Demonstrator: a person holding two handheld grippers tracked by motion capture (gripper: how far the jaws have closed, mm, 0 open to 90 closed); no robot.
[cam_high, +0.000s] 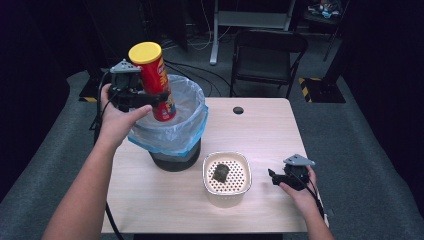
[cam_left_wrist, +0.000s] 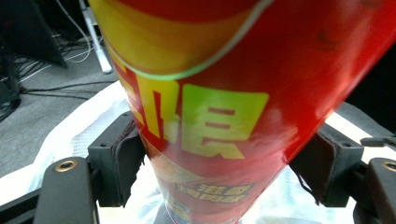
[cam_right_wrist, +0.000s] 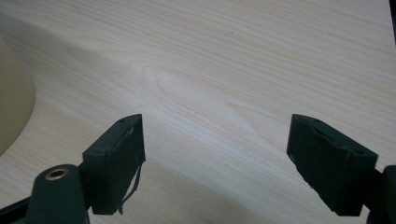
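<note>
We hold the red crisp can (cam_high: 155, 85) in the left gripper (cam_high: 150, 98), jaws clamped on either side of its mid-body, tilted above the lined bin (cam_high: 172, 131); its yellow lid (cam_high: 145, 52) points up and away from us. We judge the tube light, stiff yet crushable, with a glossy, slippery skin; a grip across the middle suits it. Our right gripper (cam_right_wrist: 215, 163) rests low on the table (cam_high: 265, 125), jaws wide apart and empty, beside the white basket (cam_high: 227, 196).
</note>
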